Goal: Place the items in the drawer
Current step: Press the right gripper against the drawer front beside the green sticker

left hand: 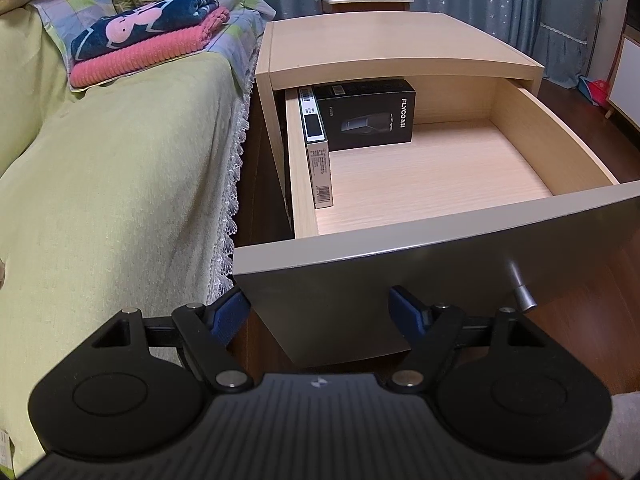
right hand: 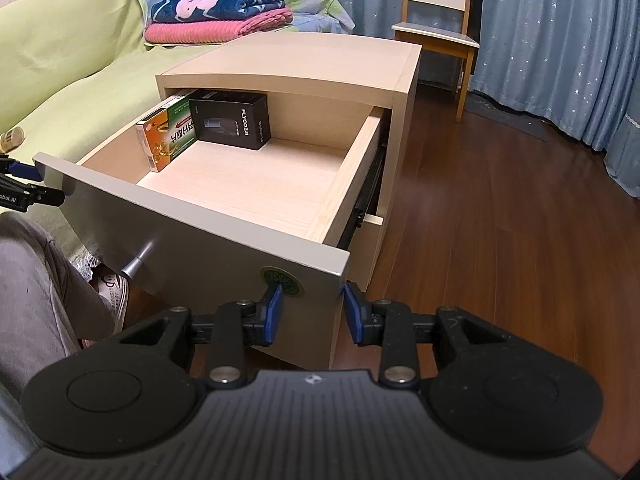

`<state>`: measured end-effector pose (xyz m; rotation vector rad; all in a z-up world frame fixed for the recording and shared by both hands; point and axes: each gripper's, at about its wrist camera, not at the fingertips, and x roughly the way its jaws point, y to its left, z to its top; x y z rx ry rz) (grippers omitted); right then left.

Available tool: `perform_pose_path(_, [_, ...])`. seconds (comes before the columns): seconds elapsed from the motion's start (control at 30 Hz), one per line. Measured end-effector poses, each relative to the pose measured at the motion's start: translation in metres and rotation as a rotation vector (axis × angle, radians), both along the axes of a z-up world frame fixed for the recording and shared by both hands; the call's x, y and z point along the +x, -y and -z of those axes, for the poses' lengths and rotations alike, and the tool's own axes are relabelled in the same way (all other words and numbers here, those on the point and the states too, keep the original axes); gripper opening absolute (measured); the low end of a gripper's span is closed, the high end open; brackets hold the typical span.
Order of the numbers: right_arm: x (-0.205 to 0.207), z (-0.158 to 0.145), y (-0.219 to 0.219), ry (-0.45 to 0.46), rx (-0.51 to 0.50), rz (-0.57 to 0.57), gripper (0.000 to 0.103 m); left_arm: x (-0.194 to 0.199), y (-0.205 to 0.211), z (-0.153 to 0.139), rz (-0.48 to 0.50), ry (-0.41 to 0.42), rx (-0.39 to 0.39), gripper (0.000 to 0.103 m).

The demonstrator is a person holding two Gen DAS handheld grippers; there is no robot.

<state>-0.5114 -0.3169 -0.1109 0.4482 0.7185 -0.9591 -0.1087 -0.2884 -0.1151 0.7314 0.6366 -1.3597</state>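
A: Report, largest first.

B: Bed (left hand: pixel 100 168) w/ green cover runs along the left of the nightstand (right hand: pixel 304 64). Folded towels (left hand: pixel 148 36) stacked on the bed near the pillow end, dark blue one on top of pink.

A: Nightstand?

B: Light wood, top bare. Drawer (right hand: pixel 224 216) pulled well out, grey front, metal knob (left hand: pixel 522 292) on it. Round green sticker (right hand: pixel 282 280) near the front's right end.

A: Contents?

B: Two items, both at the back-left corner of the drawer. Black box (right hand: pixel 232 120) marked FLYCO stands against the back wall. Green-orange box (right hand: pixel 170 136) stands on edge along the left wall, just beside the black one; cannot tell if they touch. Rest of the drawer floor is bare wood.

A: Tongs?

B: Left tongs (left hand: pixel 320 312) wide open, holding nothing, low in front of the drawer front, left of the knob. Right tongs (right hand: pixel 312 312) part open, also holding nothing; the fingers straddle the right end of the drawer front at the sticker. Contact w/ the panel: cannot tell.

A: Anything else?

B: Wooden chair (right hand: pixel 436 36) behind the nightstand by blue curtains. Person's grey trouser leg (right hand: pixel 36 280) at left of right-wrist view.
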Motion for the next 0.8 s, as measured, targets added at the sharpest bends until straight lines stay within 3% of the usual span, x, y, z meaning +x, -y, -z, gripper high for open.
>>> perform_pose_path(0.8, [0.002,0.003,0.018,0.023,-0.019,0.035,0.030,-0.003,0.020,0.001,-0.021,0.012,-0.008,0.077])
